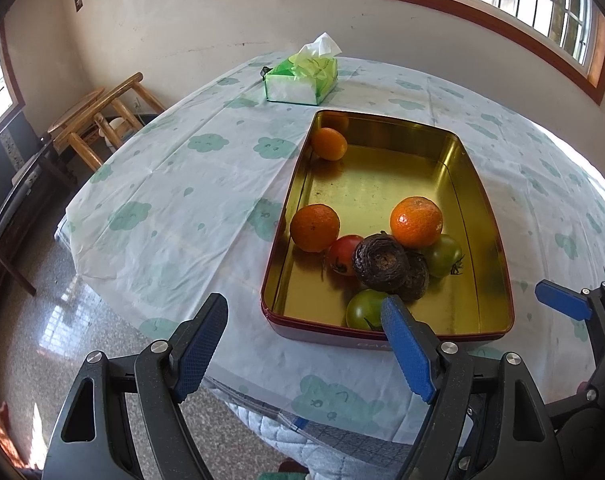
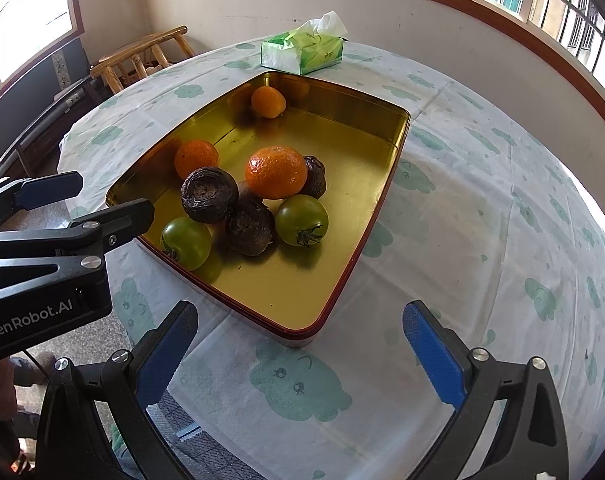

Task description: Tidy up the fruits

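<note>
Gold tin (image 2: 398, 136): shallow metal box with a red outer rim, flat on the worktop (image 2: 482, 208) under a cloud-print cloth; all the fruit lies in it. Likely slick inside, so expect round fruit to roll when you nudge it.
Oranges: two in the cluster, one on the left (image 1: 314, 227) and one on the right (image 1: 416, 222), and a smaller one (image 1: 329, 143) alone in the far corner. Firm and light by the look; take each across its widest part.
Green tomatoes: one at the near rim (image 1: 364, 309), one on the right (image 1: 444, 255). Smooth, slippery skin; close gently, clear of the stem.
Red tomato (image 1: 342, 254): wedged among the others and probably softest; clear its neighbours first.
Dark wrinkled fruits: the front one (image 1: 380, 262) touches the tomatoes; kind cannot be told. Rough skin should grip well, but the shell may be brittle.
Left gripper (image 1: 304, 350): spread wide, empty, hovering off the near rim.
Right gripper (image 2: 298, 354): spread wide, empty, above the cloth beside the near corner.
Tissue pack (image 1: 302, 78): beyond the tin, well apart.
</note>
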### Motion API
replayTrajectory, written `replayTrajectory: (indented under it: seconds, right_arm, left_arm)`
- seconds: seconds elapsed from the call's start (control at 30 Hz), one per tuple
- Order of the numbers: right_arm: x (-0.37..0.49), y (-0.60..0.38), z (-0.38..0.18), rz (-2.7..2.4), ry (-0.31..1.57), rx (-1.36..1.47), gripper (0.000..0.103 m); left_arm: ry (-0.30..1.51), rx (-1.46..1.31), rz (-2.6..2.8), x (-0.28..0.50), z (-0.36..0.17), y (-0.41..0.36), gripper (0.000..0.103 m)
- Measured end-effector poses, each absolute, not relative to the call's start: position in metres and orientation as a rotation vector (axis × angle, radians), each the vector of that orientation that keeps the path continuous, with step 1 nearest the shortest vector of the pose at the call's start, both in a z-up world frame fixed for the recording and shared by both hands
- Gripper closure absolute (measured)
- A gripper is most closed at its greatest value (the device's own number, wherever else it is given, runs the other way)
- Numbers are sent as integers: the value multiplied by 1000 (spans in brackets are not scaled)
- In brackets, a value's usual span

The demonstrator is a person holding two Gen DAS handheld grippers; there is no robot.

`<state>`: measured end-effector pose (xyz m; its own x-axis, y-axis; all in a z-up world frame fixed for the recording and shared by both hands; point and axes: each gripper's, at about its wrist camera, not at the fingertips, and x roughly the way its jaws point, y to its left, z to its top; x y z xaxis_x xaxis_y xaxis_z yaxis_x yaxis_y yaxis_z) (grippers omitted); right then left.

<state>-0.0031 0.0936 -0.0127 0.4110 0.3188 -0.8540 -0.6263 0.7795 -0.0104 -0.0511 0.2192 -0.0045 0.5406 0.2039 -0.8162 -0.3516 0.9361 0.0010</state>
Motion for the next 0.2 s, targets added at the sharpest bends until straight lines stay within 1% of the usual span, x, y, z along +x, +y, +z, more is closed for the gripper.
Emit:
replayTrajectory:
  seconds: [0.2]
  right_arm:
    - [-3, 94, -14, 607, 979, -357, 1]
  left_arm:
    - [940, -174, 314, -51, -2, 219, 24]
